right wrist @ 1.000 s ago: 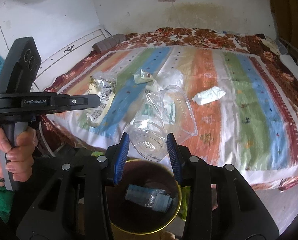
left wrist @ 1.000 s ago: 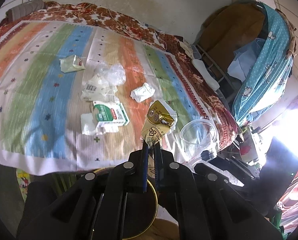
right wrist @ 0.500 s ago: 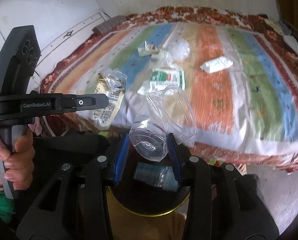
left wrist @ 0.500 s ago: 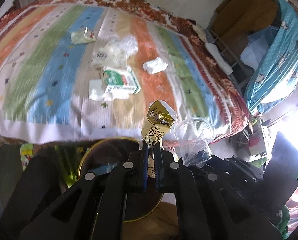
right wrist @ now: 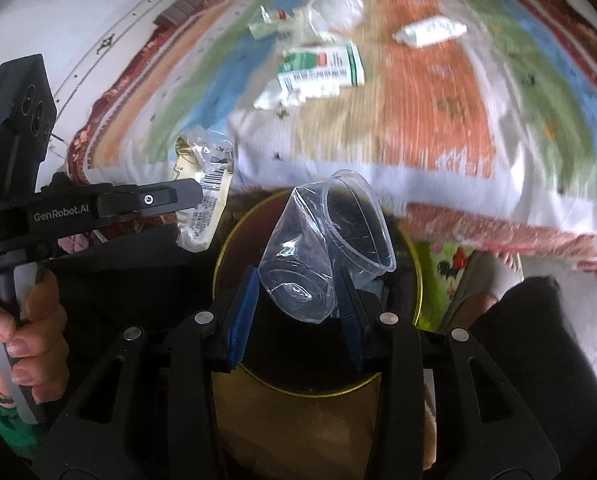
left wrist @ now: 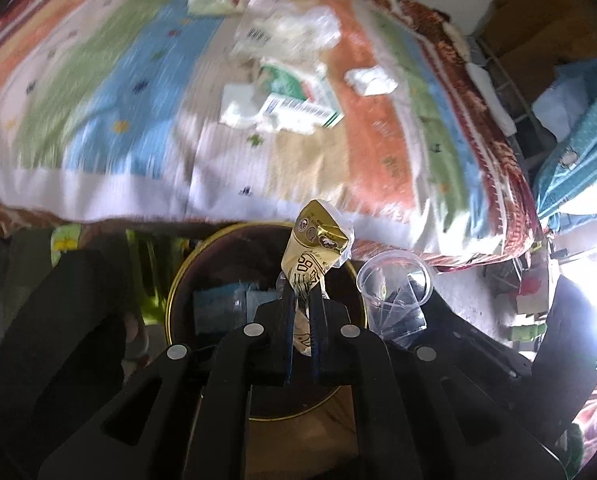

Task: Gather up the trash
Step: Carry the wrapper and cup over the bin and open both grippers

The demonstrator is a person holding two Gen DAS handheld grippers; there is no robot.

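1. Both hands have dropped since a second ago: the brown bin with a gold rim (right wrist: 412,276), which sat at the bottom edge of each view, now fills the middle.
2. Left gripper (left wrist: 302,296) fingers are pinched nearly closed on the gold snack wrapper (left wrist: 318,240), held right over the bin.
3. Right gripper (right wrist: 294,292) fingers stand partly open, clamped on the crushed clear plastic cup (right wrist: 322,240), also above the bin.
4. The striped bed (right wrist: 438,112) sits farther back now, with the green-and-white carton (right wrist: 322,66) and a white crumpled wad (right wrist: 430,32) lying on it.
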